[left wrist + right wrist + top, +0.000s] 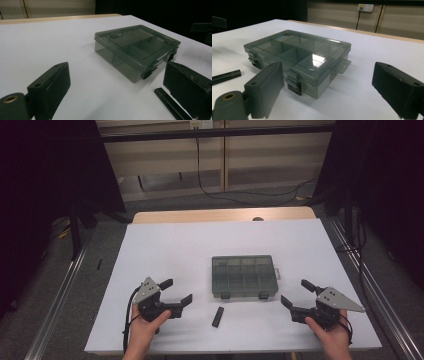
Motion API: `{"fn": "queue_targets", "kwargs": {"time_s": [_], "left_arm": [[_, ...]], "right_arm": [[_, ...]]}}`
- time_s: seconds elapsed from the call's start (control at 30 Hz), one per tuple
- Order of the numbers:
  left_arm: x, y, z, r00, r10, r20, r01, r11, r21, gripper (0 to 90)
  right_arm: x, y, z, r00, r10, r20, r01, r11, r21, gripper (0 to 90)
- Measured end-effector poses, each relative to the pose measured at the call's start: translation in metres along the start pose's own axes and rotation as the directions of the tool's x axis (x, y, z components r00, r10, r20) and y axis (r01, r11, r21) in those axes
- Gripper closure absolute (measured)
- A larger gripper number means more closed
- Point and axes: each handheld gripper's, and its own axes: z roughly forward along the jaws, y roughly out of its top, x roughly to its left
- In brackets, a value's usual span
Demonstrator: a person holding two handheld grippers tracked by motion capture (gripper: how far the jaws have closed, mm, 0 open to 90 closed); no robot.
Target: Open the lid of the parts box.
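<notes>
Lying closed on the white tabletop point(165, 245), compartment box point(244, 276), black bar point(218, 316) just before it, left tongs point(176, 291) and right tongs point(295, 293) flanking the box, both released, empty.

A white rectangular counter point(165, 245) with a light wooden far edge stands on grey floor point(50, 285). Beige panelled wall point(270, 155) lies behind, black cables point(210, 185) trailing down; black curtains point(45, 170) flank both sides.

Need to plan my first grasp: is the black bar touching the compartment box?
Apart. In the high view, bare white table separates the black bar from the compartment box; the left gripper view shows the same gap before the box's latches.
</notes>
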Motion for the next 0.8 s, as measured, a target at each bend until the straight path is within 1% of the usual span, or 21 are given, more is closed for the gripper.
{"fn": "queue_targets", "kwargs": {"time_s": [0.07,0.13,0.2,0.23,0.33,0.4,0.53,0.63,0.7,0.8], "left_arm": [[-0.002,0.001,0.003,1.0,0.004,0.006,-0.005,0.9999,0.009,9.1],[-0.004,0.001,0.006,0.9999,0.006,0.011,-0.007,0.9999,0.013,9.7],[-0.005,0.001,0.009,0.9999,0.012,0.011,-0.013,0.9996,0.025,10.0],[-0.005,0.001,0.01,0.9999,0.008,0.012,-0.009,0.9996,0.028,9.9],[-0.005,0.0,0.013,0.9998,0.015,0.012,-0.015,0.9991,0.039,9.9],[-0.007,0.001,0.014,0.9997,0.018,0.016,-0.018,0.999,0.04,9.9],[-0.011,0.003,0.018,0.999,0.035,0.027,-0.036,0.9984,0.044,9.8],[-0.016,0.004,0.021,0.9984,0.044,0.034,-0.046,0.9977,0.05,9.8],[-0.018,0.005,0.023,0.9979,0.047,0.045,-0.049,0.9975,0.05,10.5],[-0.018,0.005,0.025,0.9975,0.056,0.045,-0.058,0.9964,0.061,14.3]], "right_arm": [[0.001,0.001,0.001,1.0,-0.003,-0.003,0.003,1.0,0.005,10.7],[0.002,0.001,0.002,0.9999,0.007,-0.014,-0.007,1.0,0.012,11.2],[0.003,0.0,0.004,0.9998,0.013,-0.015,-0.012,1.0,0.027,11.7],[0.003,0.0,0.004,0.9998,0.011,-0.017,-0.01,1.0,0.029,12.1],[0.003,0.001,0.004,0.9999,0.002,-0.016,-0.002,1.0,0.03,12.5],[0.003,0.001,0.004,0.9999,0.008,-0.015,-0.008,1.0,0.027,12.5],[0.0,0.001,0.004,0.9998,0.017,-0.004,-0.017,0.999,0.03,12.5],[-0.003,0.0,0.005,0.9991,0.038,0.017,-0.039,0.999,0.029,11.8],[-0.004,0.001,0.005,0.9987,0.046,0.024,-0.047,0.998,0.029,13.5],[-0.006,0.002,0.005,0.9991,0.038,0.019,-0.039,0.999,0.036,17.4]]}}
